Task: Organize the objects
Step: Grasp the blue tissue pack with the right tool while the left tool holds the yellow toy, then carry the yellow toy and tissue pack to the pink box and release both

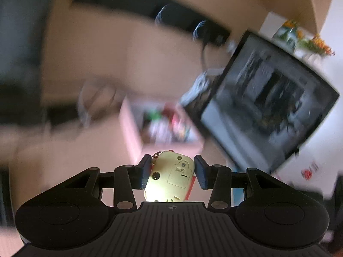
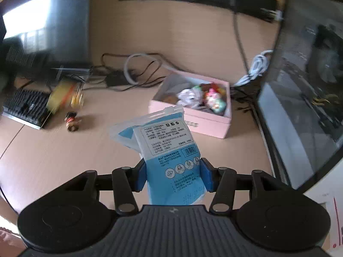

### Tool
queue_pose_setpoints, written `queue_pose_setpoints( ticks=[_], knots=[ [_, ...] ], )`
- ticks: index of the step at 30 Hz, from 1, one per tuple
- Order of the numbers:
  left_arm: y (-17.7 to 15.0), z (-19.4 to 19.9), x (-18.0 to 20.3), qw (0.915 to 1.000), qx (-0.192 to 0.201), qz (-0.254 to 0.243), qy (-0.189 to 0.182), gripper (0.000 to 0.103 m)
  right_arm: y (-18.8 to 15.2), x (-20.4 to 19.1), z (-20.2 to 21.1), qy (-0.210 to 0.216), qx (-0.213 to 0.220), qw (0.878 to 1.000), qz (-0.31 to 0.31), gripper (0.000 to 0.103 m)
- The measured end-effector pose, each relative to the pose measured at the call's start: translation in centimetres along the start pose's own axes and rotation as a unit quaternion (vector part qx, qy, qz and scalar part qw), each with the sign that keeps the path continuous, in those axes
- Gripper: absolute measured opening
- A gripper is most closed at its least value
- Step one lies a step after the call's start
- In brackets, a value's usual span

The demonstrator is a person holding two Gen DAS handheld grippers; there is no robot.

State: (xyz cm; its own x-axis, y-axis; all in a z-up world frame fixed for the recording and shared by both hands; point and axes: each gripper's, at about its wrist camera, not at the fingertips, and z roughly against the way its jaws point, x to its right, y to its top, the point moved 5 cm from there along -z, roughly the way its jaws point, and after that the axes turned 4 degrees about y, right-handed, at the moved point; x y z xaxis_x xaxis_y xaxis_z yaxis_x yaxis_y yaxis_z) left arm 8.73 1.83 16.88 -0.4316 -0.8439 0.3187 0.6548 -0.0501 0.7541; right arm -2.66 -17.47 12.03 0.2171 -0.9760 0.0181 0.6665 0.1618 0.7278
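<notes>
My left gripper (image 1: 171, 169) is shut on a small pale-yellow gadget (image 1: 171, 181) with a bead chain, held up in the air in the blurred left wrist view. Beyond it stands the open pink box (image 1: 131, 137) with several small items inside. In the right wrist view my right gripper (image 2: 173, 172) is shut on a blue and white sealed packet (image 2: 158, 137), which stands upright between the pads above the wooden desk. The pink box (image 2: 214, 126) lies just beyond the packet, slightly to the right, holding crumpled wrappers and colourful toys.
A tilted monitor (image 2: 300, 85) fills the right side. A keyboard (image 2: 25, 107), a yellow roll (image 2: 61, 96) and a small figurine (image 2: 71, 121) sit at the left. Black cables (image 2: 133, 75) and a white cable (image 2: 258, 65) lie behind the box. Another dark screen (image 2: 53, 25) stands far left.
</notes>
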Motion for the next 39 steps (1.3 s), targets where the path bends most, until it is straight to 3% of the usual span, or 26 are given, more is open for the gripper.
queue_pose_setpoints(
  ticks=[3,6,9,12,14,18,23,26,27,30,35,39],
  knots=[
    [5.4,-3.0,2.8,0.9986,0.042,-0.031,0.01,0.048,0.3,1.8,0.3,-0.007,0.021,1.0,-0.013,0.05],
    [8.3,-7.6,4.3,0.9989,0.04,-0.02,-0.012,0.049,0.9,3.1,-0.5,-0.007,0.033,0.999,-0.022,0.05],
    [9.0,-12.0,4.0,0.9987,0.051,-0.001,0.006,0.048,1.3,4.3,-1.7,-0.003,0.035,0.999,-0.029,0.05],
    [8.7,-12.8,3.0,0.9968,0.077,0.014,0.017,0.048,2.0,5.3,-3.0,0.002,0.035,0.999,-0.04,0.05],
    [8.1,-12.7,2.0,0.9964,0.074,0.039,0.018,0.048,2.9,6.0,-4.1,0.008,0.033,0.998,-0.049,0.05],
    [4.5,-10.4,0.0,0.996,0.06,0.054,0.038,0.048,5.6,7.5,-6.6,0.031,0.034,0.997,-0.067,0.05],
    [-4.0,-7.1,-2.3,0.9946,0.002,0.074,0.073,0.048,11.0,9.5,-13.6,0.061,0.023,0.991,-0.113,0.05],
    [-9.1,-5.2,-3.3,0.9921,-0.033,0.081,0.09,0.047,13.3,10.2,-19.6,0.047,0.005,0.991,-0.121,0.05],
    [-10.7,-4.5,-3.6,0.9909,-0.043,0.085,0.095,0.047,13.6,10.2,-21.8,0.024,-0.008,0.993,-0.114,0.05],
    [-14.4,-2.0,-4.6,0.9867,-0.062,0.102,0.111,0.047,12.6,10.6,-26.1,-0.051,-0.05,0.992,-0.108,0.051],
    [-17.3,0.0,-5.8,0.98,-0.079,0.136,0.123,0.047,10.4,10.4,-25.7,-0.073,-0.062,0.986,-0.134,0.051],
    [-18.0,0.1,-5.9,0.9807,-0.082,0.141,0.108,0.047,9.1,10.0,-26.0,-0.091,-0.066,0.986,-0.12,0.052]
  ],
)
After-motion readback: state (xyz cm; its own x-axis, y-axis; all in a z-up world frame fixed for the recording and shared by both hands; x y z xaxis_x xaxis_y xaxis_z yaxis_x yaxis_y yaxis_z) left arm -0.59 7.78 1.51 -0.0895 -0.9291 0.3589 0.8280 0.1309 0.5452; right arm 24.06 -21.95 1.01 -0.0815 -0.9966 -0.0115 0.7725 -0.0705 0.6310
